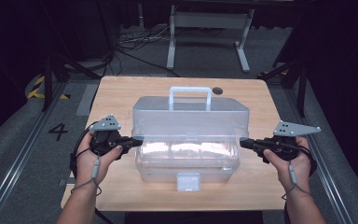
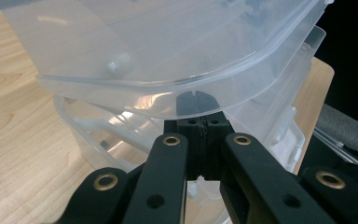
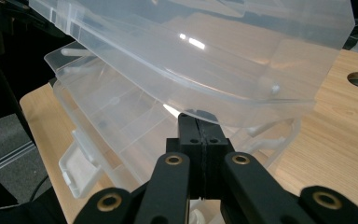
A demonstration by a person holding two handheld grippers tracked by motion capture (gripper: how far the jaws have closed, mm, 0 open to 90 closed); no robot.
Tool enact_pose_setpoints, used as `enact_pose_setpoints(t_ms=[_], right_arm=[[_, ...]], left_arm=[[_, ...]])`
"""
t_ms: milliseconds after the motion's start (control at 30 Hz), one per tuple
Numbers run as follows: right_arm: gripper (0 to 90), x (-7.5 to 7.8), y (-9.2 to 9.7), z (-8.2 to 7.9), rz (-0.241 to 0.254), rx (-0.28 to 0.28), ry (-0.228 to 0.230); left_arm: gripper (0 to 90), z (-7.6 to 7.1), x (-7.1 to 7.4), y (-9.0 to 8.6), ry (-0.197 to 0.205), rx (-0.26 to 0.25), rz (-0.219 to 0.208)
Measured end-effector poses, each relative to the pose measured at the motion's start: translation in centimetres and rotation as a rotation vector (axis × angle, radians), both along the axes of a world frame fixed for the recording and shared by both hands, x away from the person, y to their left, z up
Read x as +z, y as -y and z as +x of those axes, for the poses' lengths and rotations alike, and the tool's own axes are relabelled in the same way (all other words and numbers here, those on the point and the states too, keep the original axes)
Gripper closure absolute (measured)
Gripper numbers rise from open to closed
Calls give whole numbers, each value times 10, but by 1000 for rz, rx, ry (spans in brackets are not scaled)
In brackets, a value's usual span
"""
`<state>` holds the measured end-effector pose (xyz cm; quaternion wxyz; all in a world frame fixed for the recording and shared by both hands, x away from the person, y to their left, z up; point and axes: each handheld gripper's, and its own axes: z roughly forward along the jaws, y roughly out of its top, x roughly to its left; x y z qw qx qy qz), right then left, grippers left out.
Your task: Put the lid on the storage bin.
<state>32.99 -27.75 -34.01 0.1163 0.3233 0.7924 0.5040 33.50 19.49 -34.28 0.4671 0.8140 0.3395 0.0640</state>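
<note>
A clear plastic storage box stands mid-table, its lid (image 1: 191, 114) with a white handle (image 1: 189, 95) tilted up off the base (image 1: 186, 163). My left gripper (image 1: 137, 138) is shut, its tips tucked under the lid's left end rim. My right gripper (image 1: 242, 142) is shut too, tips under the right end rim. In the left gripper view the joined jaw tips (image 2: 199, 109) sit beneath the lid edge (image 2: 168, 84), above the base (image 2: 98, 135). The right gripper view has the tips (image 3: 199, 126) under the lid (image 3: 214, 60), with the inner tray (image 3: 121, 116) below. Nothing lies between either pair of jaws.
The wooden table (image 1: 121, 93) has a round hole (image 1: 217, 90) behind the box. A white latch (image 1: 188, 181) hangs at the box's front. Beyond the table stand a metal frame (image 1: 209, 28) and cables on the floor; a "4" marking (image 1: 58, 131) lies at left.
</note>
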Motion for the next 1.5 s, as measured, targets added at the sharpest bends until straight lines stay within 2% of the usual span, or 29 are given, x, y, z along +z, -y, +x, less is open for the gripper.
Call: enact_pose_setpoints(t_ms=[333,567,1500], right_arm=[[900,0,-1,-2,-42,19,-36],[900,-1,-2,-3,-75,35,-59],[900,-5,-6,-4,-183,73,-141]], left_arm=[[894,-1,-1,0,-30,-17,32],[894,-1,-3,-2,-68,-22,50],[893,-4,-6,0,-140,-65,162]])
